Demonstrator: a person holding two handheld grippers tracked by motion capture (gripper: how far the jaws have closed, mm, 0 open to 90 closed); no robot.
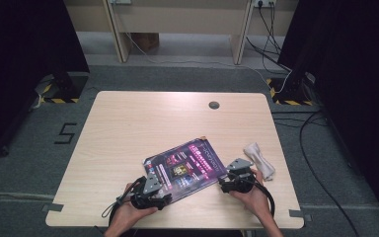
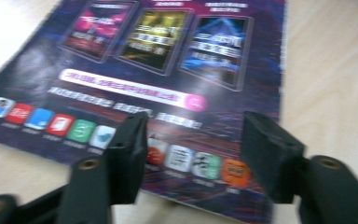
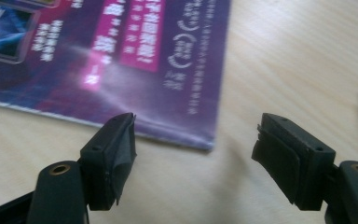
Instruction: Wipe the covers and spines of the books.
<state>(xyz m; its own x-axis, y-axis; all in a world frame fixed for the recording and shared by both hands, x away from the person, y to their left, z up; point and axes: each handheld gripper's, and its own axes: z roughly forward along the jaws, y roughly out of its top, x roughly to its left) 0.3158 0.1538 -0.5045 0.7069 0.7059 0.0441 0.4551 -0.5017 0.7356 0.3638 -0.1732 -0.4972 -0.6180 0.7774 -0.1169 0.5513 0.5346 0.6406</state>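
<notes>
**Both grippers open at the near edge of a glossy leaflet**

The leaflet (image 1: 185,169) lies flat on the tabletop (image 1: 128,128), near the person's side and slightly right of centre, turned at an angle so one corner points to the far right. The left gripper (image 1: 150,195) sits at its near left corner, the right gripper (image 1: 234,180) at its near right edge. Placement suggests a two-handed pick-up or fold: each tool addresses an opposite end of the sheet so it can be raised evenly.

Jaws: on the left gripper (image 2: 193,149) they are spread, above the printed bottom margin, not gripping. On the right gripper (image 3: 193,154) they are spread wide, just short of the sheet's corner, with bare wood between them.

The sheet is thin, shiny and dark purple, with magenta panels, three framed pictures and a row of small coloured icons. Its edges lie close to the wood, which I judge will make getting a jaw beneath it awkward.

A crumpled white cloth (image 1: 260,159) rests to the right, apart from the leaflet.
</notes>
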